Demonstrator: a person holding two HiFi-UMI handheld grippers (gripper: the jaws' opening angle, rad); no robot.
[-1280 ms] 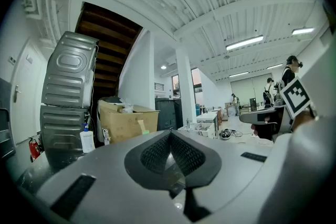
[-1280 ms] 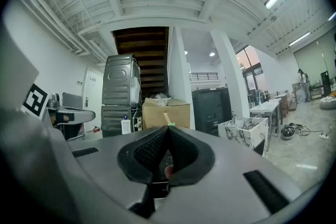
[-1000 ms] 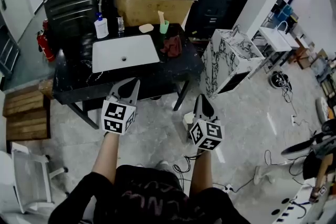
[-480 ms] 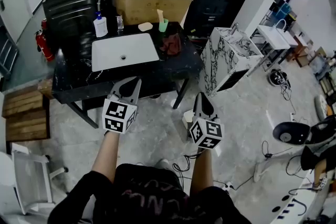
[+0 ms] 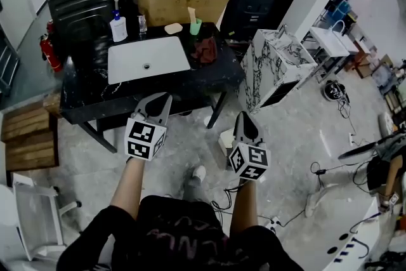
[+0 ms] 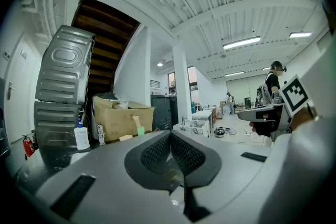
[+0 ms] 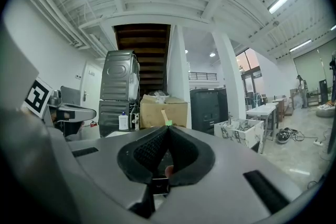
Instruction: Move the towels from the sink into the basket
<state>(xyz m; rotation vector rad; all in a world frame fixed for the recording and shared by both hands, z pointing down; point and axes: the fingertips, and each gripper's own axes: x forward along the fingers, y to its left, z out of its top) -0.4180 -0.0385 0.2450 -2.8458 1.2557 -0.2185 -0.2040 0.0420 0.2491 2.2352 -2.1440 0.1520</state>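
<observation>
Fingers of left gripper (image 5: 163, 98) and right gripper (image 5: 243, 117) are clenched empty; the dark-red towel (image 5: 206, 51) beside the sink (image 5: 127, 68) looks soft, light, best pinched at a fold.

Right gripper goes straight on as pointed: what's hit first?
Likely the green cup at the back of the black table: the right gripper's tips line up with it. Whether it clears the table's near edge is unclear.

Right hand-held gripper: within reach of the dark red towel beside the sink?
Probably not yet. The right hand-held gripper, shut, hangs over the floor short of the table; the towel lies well back on it. Nothing blocks the way; a step forward should do.
</observation>
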